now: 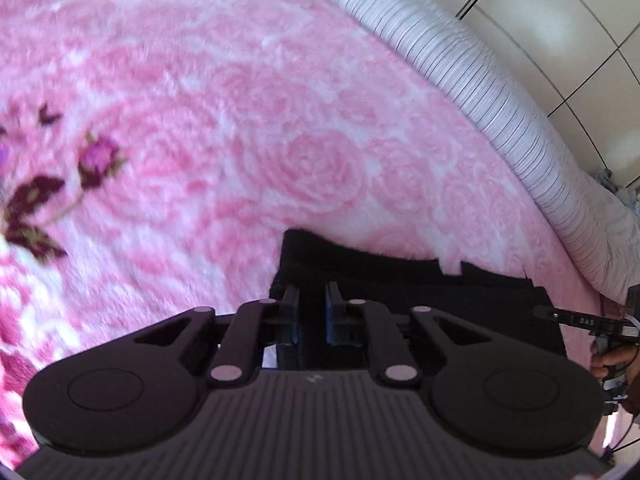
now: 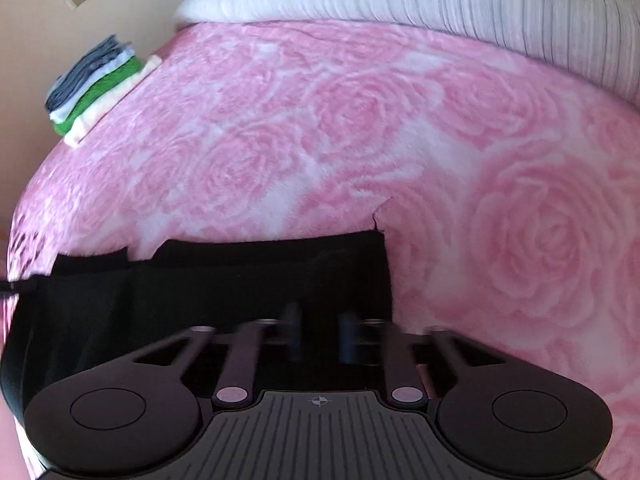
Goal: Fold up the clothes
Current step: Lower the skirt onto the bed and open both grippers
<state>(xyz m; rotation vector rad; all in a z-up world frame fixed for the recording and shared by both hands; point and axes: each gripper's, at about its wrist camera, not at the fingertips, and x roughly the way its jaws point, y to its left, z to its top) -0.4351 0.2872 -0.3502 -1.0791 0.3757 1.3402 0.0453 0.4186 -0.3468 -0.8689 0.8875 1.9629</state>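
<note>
While both grippers sat low over the black garment [image 1: 420, 300], it lay flat on the pink rose blanket [image 1: 248, 128] of the bed, near edge toward the cameras, far edge stepped and slightly uneven. Left gripper [image 1: 313, 308] was over the garment's left end, jaws a narrow gap apart with cloth seen through the gap; couldn't tell if it was pinching fabric or just hovering. Right gripper [image 2: 318, 334] was over the right end, close to the right edge, jaws likewise a little apart, blurred; hold unclear. My read: next fold about to start. To do it well: pinch both near corners at matching depth, take all layers, lift evenly, carry to the far edge and line up the corners before letting go; keep the cloth taut between the grippers so the plush blanket doesn't drag it. Folded stack [image 2: 96, 88] sat well apart at the bed's far corner, striped pillow [image 2: 460, 4] along the far side. Writing: small white marks on the other gripper's body in the left view, too small to read; no brands legible.
</note>
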